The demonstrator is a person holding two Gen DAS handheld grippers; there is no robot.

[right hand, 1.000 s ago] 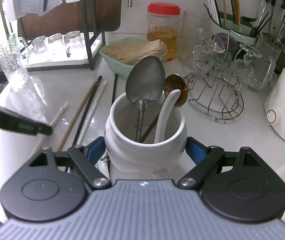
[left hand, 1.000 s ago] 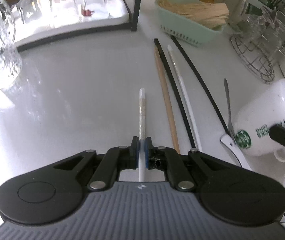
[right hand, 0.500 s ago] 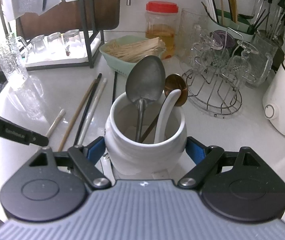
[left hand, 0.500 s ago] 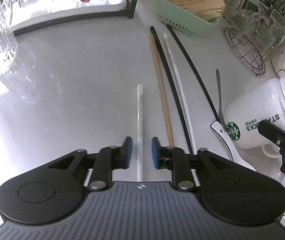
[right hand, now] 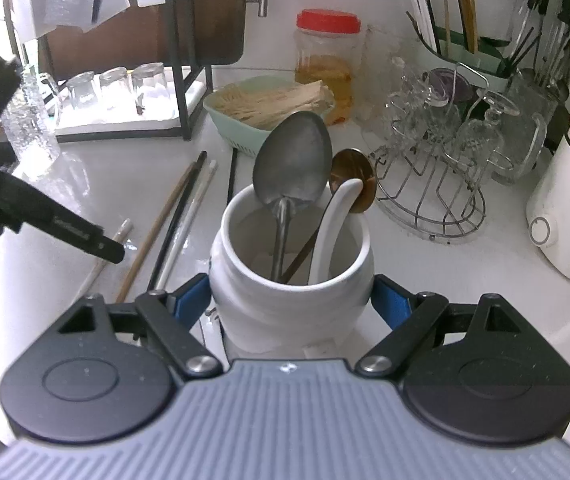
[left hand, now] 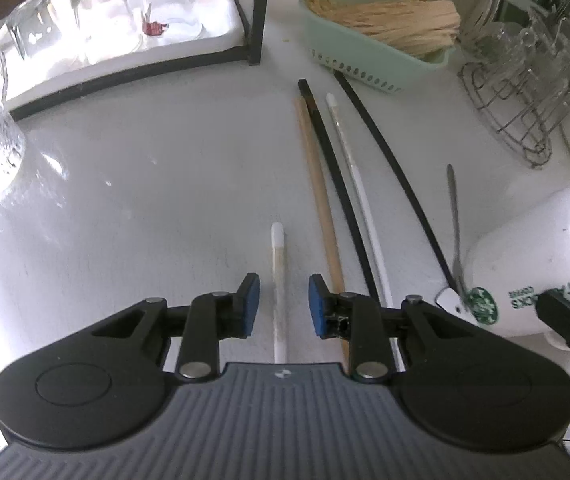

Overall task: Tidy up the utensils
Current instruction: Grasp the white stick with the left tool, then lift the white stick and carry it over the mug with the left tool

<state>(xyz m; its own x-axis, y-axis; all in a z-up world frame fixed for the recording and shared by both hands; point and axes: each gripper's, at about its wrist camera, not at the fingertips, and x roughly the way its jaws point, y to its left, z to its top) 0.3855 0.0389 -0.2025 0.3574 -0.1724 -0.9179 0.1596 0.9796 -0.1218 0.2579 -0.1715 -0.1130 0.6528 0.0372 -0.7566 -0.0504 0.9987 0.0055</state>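
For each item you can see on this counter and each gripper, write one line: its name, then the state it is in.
left gripper: open, pads clear of the chopstick between them.
white chopstick: lying flat on the counter, not gripped.
right gripper: shut on the mug.
white mug: upright, held.
metal spoon: standing in the mug, bowl up.
white spoon: leaning inside the mug.
small fork: flat on the counter.
drinking glasses: upside down on a tray.

white countertop (left hand: pixel 145 184), black rack (left hand: pixel 253 12), daylight glare
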